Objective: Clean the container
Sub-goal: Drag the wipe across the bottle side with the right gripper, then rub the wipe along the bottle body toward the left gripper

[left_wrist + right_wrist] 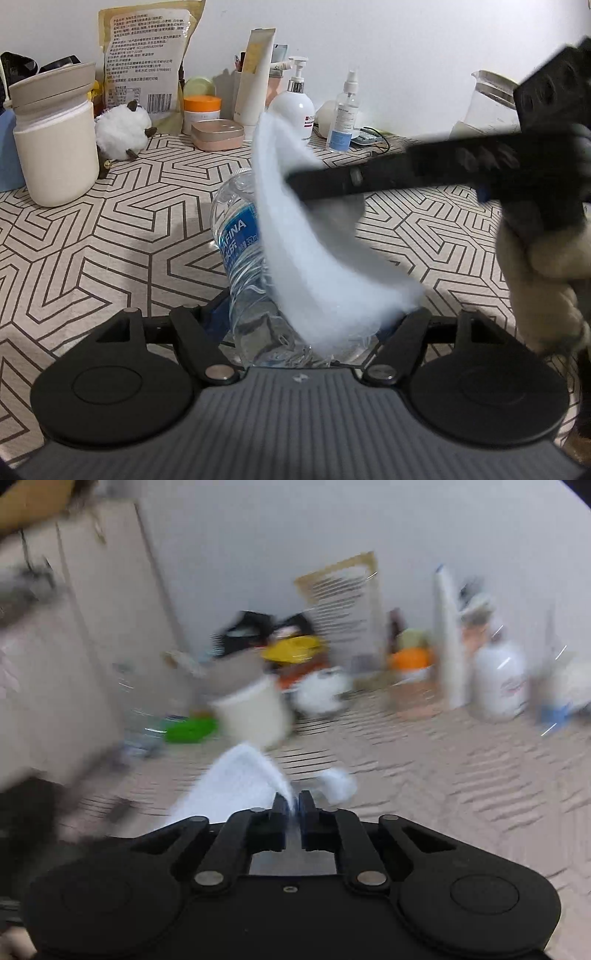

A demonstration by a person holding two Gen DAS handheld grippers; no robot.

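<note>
A clear plastic water bottle (243,258) with a blue label lies along my left gripper (299,332), whose jaws are shut on its lower body. A white cloth (314,258) drapes over the bottle's right side. My right gripper (295,184) reaches in from the right, shut on the cloth's upper part. In the blurred right wrist view, the right gripper (293,805) pinches the white cloth (236,786) between its blue pads. The bottle does not show in that view.
A patterned tablecloth (110,240) covers the table. At the back stand a cream jar (55,147), a plush toy (122,133), a snack bag (147,62), a pink case (218,134), a pump bottle (295,107), a spray bottle (343,114) and a glass jug (487,103).
</note>
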